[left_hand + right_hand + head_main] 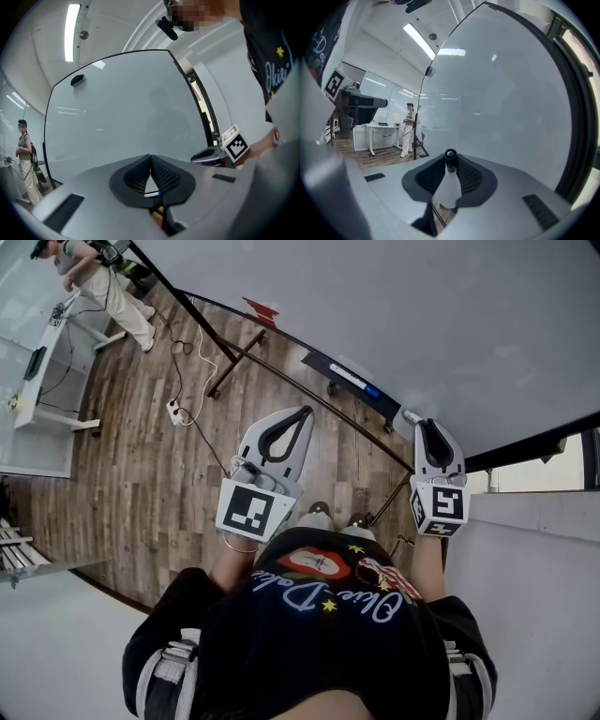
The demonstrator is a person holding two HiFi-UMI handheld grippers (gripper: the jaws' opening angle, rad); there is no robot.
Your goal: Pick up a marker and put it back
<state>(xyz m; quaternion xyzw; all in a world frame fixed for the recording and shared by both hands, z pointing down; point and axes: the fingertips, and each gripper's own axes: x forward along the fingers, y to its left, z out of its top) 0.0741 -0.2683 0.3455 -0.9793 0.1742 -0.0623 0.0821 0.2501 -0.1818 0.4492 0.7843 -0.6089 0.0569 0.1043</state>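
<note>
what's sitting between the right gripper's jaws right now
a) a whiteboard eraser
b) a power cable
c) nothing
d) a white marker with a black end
d: the right gripper view shows the right gripper with its jaws closed on a white marker with a black end, pointing toward the whiteboard.

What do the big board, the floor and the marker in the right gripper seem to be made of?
The board: glossy white, probably coated panel; ceiling lights reflect in it. The floor: matte wood-look planks; grain and seams show. The marker in the right gripper: likely smooth plastic, white body, black cap.
</note>
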